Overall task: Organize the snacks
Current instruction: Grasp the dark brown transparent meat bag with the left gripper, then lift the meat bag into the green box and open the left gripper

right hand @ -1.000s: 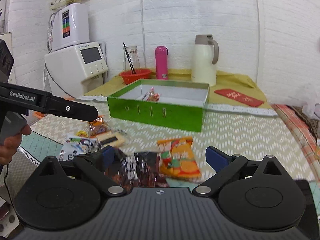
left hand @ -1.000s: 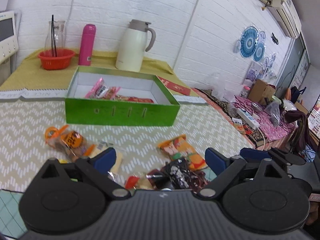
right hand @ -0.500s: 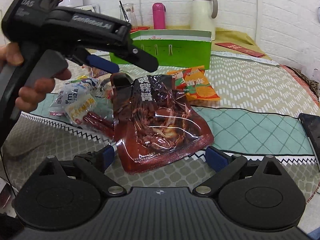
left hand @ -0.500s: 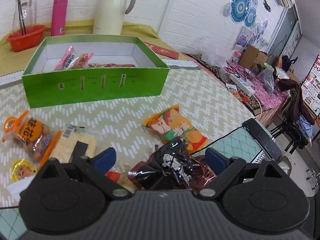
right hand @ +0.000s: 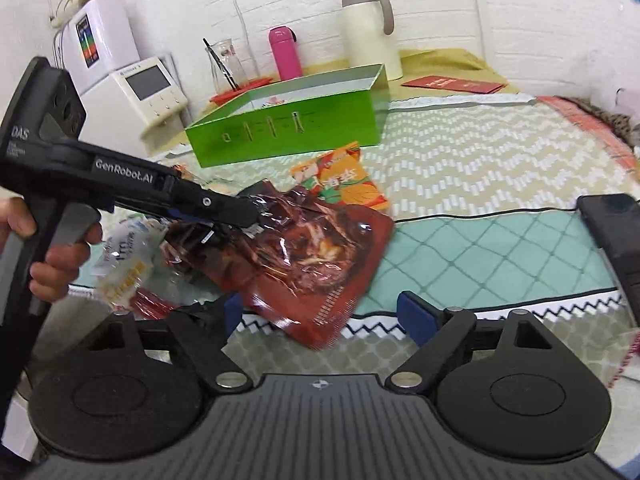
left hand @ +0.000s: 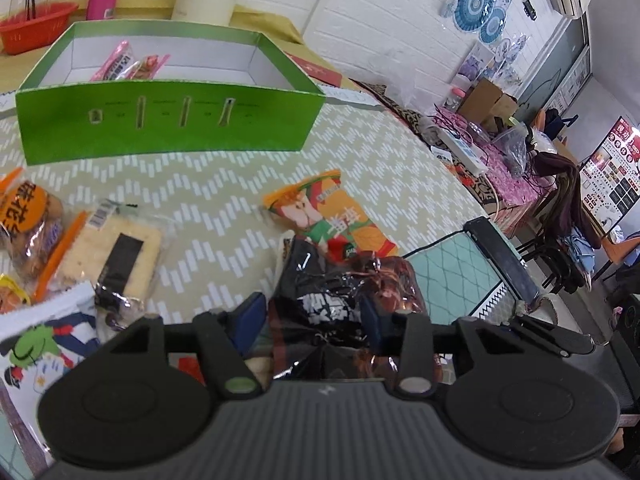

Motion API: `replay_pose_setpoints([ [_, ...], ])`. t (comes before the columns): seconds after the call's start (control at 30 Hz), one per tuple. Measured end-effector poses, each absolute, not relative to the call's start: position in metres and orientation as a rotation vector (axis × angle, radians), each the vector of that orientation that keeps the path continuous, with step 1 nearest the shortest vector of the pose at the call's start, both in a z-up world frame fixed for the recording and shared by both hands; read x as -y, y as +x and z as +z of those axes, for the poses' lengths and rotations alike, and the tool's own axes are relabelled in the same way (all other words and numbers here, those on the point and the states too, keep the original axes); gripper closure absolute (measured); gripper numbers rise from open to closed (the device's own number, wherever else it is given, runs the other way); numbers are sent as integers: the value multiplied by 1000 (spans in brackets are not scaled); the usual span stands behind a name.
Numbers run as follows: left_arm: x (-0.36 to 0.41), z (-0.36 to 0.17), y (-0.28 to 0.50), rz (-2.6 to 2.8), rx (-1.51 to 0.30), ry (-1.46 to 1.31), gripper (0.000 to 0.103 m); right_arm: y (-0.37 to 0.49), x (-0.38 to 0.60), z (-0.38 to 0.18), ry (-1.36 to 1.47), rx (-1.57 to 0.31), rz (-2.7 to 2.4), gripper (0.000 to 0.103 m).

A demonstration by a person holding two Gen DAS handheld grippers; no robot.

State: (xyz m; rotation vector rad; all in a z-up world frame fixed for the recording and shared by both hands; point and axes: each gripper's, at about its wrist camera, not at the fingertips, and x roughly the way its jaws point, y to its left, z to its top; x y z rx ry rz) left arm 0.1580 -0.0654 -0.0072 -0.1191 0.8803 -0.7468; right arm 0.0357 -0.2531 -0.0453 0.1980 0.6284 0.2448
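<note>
At the left of the right wrist view, the left gripper (right hand: 256,216) reached in from the side, its fingers pinched on the near-left end of the glossy dark red-brown foil snack pouch (right hand: 316,256). In its own view the blue pads (left hand: 250,320) sat narrow against the crumpled black-printed top of that pouch (left hand: 340,300), so I judged it held and at least partly lifted off the cloth; whether its far corner touched the table could not be told. The pouch's long axis ran from the grip down and rightward, toward the right gripper's side.

Further along, just beyond the pouch, lay the orange-and-green printed snack packet (right hand: 344,184), touching or slightly under the pouch's upper edge. Behind it stood the open green cardboard box with white inside (right hand: 288,128), a few pink and red wrappers already in it. From the left gripper the box lay ahead and slightly left, well apart, across the chevron-patterned tablecloth (left hand: 360,160).

At the right, the right gripper (right hand: 320,320) hung wide apart and empty, its blue pads (right hand: 416,320) either side of the pouch's lower end but not touching it. The left was plainly the carrying side; the coming move likely turned on swinging the pouch forward over the box's near wall.
</note>
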Motion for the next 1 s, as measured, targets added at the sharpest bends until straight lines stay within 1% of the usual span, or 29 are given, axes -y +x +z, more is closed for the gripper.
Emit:
replay_pose_setpoints([
  [0.1, 66, -8, 159, -747, -881, -122, 64, 39, 245, -45, 166, -622, 238, 0],
  [0.27, 61, -13, 164, -771, -893, -151, 63, 44, 243, -44, 218, -613, 263, 0],
  [0.3, 59, -14, 165, -778, -896, -161, 62, 46, 242, -45, 198, -609, 263, 0],
  [0.37, 52, -19, 169, -784, -898, -186, 56, 49, 236, -45, 156, -606, 259, 0],
  [0.53, 27, -28, 179, -793, -917, -323, 55, 57, 235, -46, 172, -599, 280, 0],
  [0.7, 32, -26, 175, -790, -900, -282, 54, 67, 233, -46, 201, -586, 307, 0],
  [0.8, 29, -26, 179, -782, -919, -335, 61, 75, 228, -48, 194, -562, 287, 0],
  [0.87, 26, -19, 180, -762, -918, -359, 67, 79, 226, -45, 206, -580, 283, 0],
  [0.97, 21, 2, 174, -765, -853, -351, 72, 79, 230, -36, 238, -566, 304, 0],
  [1.0, 19, 10, 174, -770, -839, -358, 74, 78, 231, -32, 246, -549, 336, 22],
])
